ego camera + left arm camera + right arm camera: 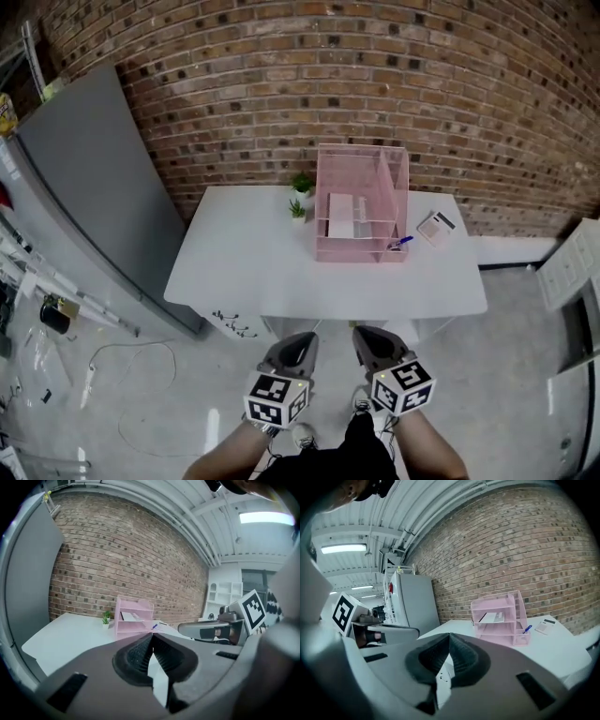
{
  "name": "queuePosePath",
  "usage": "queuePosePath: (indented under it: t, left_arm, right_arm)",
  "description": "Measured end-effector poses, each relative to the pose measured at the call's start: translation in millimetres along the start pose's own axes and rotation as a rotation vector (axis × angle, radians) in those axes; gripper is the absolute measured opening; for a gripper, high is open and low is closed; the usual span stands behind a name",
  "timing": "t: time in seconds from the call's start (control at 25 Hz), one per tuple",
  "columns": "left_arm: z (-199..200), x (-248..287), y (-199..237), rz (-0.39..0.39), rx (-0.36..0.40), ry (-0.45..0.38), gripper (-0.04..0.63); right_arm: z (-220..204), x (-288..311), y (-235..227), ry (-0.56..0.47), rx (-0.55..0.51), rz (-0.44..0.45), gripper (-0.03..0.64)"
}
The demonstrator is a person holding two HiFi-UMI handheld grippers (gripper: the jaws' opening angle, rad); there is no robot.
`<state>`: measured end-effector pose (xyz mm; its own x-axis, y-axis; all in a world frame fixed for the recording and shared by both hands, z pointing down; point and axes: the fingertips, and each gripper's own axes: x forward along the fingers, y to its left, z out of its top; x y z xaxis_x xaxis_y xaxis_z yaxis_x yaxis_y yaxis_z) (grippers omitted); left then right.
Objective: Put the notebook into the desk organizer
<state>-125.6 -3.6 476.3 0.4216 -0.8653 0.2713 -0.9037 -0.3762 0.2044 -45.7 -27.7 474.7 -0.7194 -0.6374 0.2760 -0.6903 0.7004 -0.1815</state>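
The pink mesh desk organizer (361, 211) stands at the back of the white table (244, 272). A white notebook (340, 216) lies flat on one of its shelves, also visible in the left gripper view (132, 616) and the right gripper view (493, 617). Both grippers hang side by side in front of the table's near edge, well short of the organizer. My left gripper (302, 341) is shut with nothing in it, its jaws pressed together (151, 638). My right gripper (366, 337) is likewise shut and empty (449, 637).
Two small potted plants (300, 195) sit left of the organizer. A blue pen (401, 243) stands in its front corner cup, and a calculator (436, 227) lies to its right. A tall grey cabinet (94, 187) stands left of the table; cables (141, 375) trail on the floor.
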Motion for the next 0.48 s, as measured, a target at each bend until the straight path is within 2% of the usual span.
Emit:
queuePosePath:
  t: [0.24, 0.48]
  left_arm:
    - [-14.0, -16.0, -12.4, -0.075, -0.010, 0.025, 0.006]
    - [-16.0, -22.6, -21.1, -0.113, -0.020, 0.027, 0.006]
  right_arm:
    - [-12.3, -27.4, 16.4, 0.008, 0.010, -0.082, 0.003]
    - [-14.1, -39.1, 20.8, 0.017, 0.023, -0.118, 0.003]
